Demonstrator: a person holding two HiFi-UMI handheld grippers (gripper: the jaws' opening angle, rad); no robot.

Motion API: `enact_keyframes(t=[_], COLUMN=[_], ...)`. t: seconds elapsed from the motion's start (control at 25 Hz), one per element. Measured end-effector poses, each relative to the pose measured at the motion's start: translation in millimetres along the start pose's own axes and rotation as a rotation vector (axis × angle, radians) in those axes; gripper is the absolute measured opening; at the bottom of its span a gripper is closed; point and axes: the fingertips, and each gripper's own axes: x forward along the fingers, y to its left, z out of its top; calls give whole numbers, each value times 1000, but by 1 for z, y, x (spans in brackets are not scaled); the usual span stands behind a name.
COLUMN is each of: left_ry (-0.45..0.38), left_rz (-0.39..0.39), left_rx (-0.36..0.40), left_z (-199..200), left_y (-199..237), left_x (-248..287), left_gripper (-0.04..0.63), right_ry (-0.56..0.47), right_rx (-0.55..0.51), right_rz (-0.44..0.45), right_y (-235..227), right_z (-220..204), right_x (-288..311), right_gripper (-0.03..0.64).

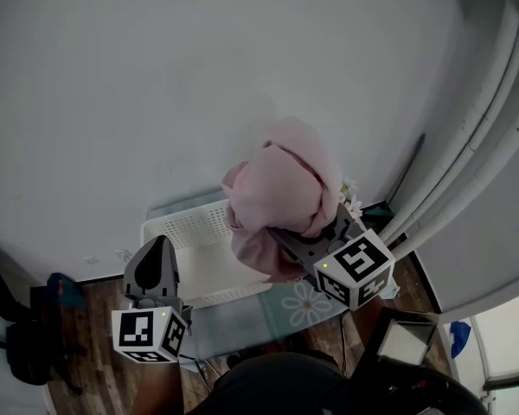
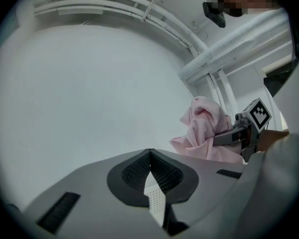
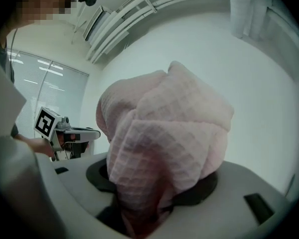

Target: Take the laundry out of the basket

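Note:
A pink waffle-weave towel (image 1: 281,193) hangs bunched above the white perforated laundry basket (image 1: 190,227), which stands against the wall. My right gripper (image 1: 296,242) is shut on the towel's lower folds, and the cloth (image 3: 164,143) drapes over both jaws and hides their tips in the right gripper view. My left gripper (image 1: 156,262) stands over the basket's front left corner, shut with nothing held. In the left gripper view its tips (image 2: 150,154) meet, and the towel (image 2: 204,126) shows off to the right.
A floral mat (image 1: 303,305) lies on the wood floor in front of the basket. White pipes or mouldings (image 1: 467,145) run down the right side. A flat framed panel (image 1: 404,342) lies at lower right, and dark gear (image 1: 22,340) sits at far left.

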Motion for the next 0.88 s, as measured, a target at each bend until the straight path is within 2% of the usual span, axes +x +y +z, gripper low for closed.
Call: enact_keyframes(t=[0.16, 0.36, 0.52, 0.72, 0.88], left_ry=[-1, -7, -4, -8, -9], left_rz=[-15, 4, -9, 5, 11], left_rx=[18, 54, 63, 84, 61], left_z=[6, 11, 13, 12, 12], left_y=[-18, -23, -34, -45, -43], left_x=[10, 17, 25, 29, 25], left_gripper=[6, 6, 6, 6, 6], right_ry=[-21, -19, -35, -44, -44], right_rx=[16, -3, 37, 29, 29], right_rz=[-54, -121, -146, -163, -165], right_y=[-19, -33, -48, -60, -59], right_z=[0, -3, -5, -11, -13], right_x=[-20, -33, -43, -49, -48], right_gripper=[282, 282, 282, 282, 282])
